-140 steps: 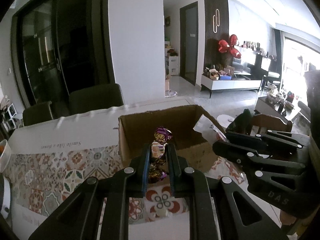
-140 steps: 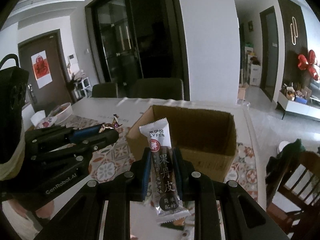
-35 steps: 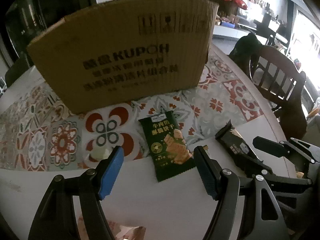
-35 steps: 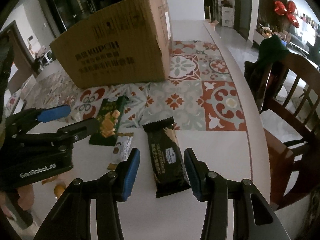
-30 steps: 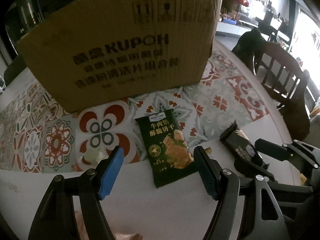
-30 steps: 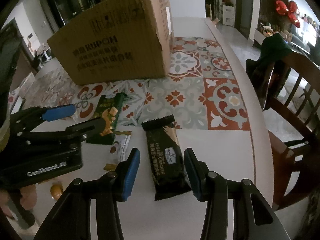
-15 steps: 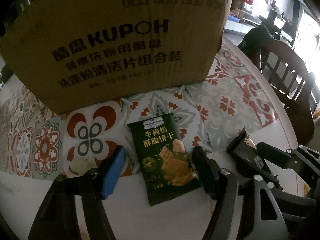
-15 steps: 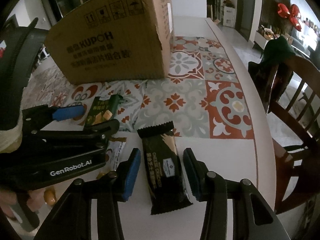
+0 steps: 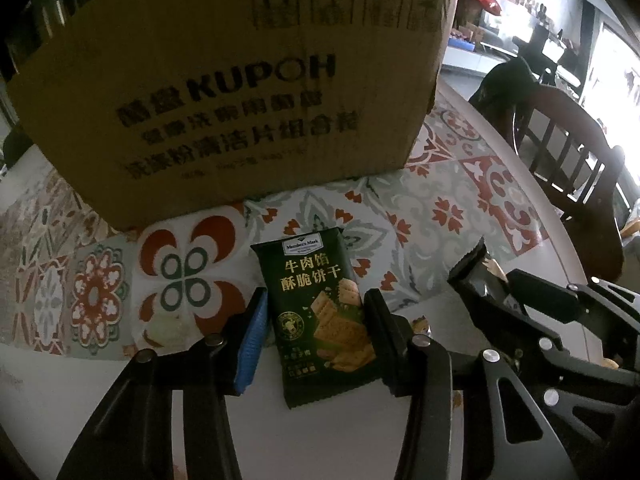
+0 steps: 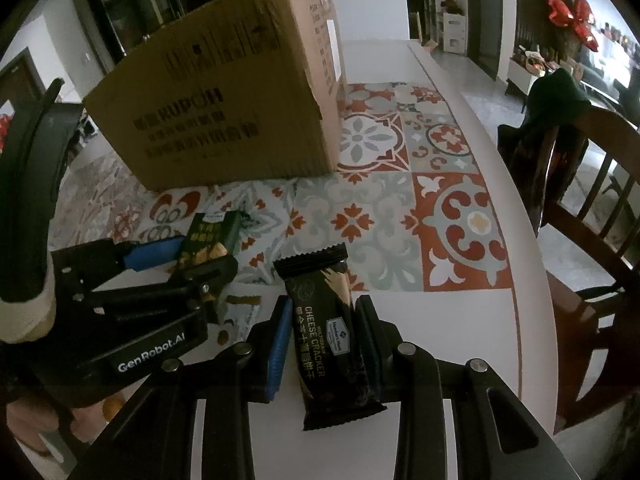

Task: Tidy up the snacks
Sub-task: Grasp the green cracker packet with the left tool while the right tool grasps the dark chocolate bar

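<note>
A green cracker packet (image 9: 308, 272) lies flat on the table in front of the cardboard box (image 9: 240, 92). My left gripper (image 9: 316, 300) straddles it and its jaws are closing; a sliver of gap still shows at the blue pad. A black cheese cracker packet (image 10: 320, 280) lies lengthwise between the fingers of my right gripper (image 10: 324, 306). Those jaws are closing too, and both pads touch the packet's sides. In the right wrist view the left gripper (image 10: 180, 256) sits over the green packet (image 10: 212, 236), beside the box (image 10: 224, 120). In the left wrist view the right gripper (image 9: 500, 280) holds the black packet (image 9: 476, 276).
A patterned mat (image 10: 400, 208) covers the white table (image 9: 80, 392) under the box. A pale candy (image 9: 168, 328) lies left of the left gripper, and a small wrapper (image 10: 244, 312) lies between the grippers. A wooden chair (image 10: 580, 184) stands past the table's right edge.
Both grippers came down from the box to the table and over the packets. Over the last second both pairs of jaws narrowed around their packets, the left one most.
</note>
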A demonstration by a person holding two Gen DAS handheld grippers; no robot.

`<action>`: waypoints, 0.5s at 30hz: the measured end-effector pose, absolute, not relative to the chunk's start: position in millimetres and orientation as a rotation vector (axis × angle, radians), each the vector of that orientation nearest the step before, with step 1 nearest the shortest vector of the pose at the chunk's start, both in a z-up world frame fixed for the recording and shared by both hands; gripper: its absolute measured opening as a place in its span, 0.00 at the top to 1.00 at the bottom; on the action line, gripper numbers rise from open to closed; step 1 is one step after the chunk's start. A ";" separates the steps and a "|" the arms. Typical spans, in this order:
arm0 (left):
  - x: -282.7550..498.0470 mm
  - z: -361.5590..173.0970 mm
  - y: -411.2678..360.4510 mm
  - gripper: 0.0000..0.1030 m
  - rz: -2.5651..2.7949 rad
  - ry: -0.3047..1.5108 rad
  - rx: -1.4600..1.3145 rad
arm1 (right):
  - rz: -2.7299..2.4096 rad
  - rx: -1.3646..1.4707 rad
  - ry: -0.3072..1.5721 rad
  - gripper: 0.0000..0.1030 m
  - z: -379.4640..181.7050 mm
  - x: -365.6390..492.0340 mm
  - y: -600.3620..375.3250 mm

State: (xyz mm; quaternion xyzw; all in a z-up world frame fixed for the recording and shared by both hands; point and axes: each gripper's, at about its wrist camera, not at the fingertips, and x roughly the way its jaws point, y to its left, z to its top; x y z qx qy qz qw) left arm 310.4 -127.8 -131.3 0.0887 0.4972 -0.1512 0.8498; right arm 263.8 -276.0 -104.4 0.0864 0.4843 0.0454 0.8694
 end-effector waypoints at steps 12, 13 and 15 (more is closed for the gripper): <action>287.0 -93.6 -102.7 0.54 -0.334 0.970 0.140 | 0.099 0.177 0.953 0.68 -76.6 256.5 -270.0; 285.4 -89.7 -101.0 0.54 -0.335 0.962 0.138 | 0.099 0.175 0.946 0.67 -73.5 255.2 -268.9; 281.5 -81.8 -97.9 0.54 -0.332 0.940 0.136 | 0.101 0.168 0.932 0.68 -67.1 252.7 -266.5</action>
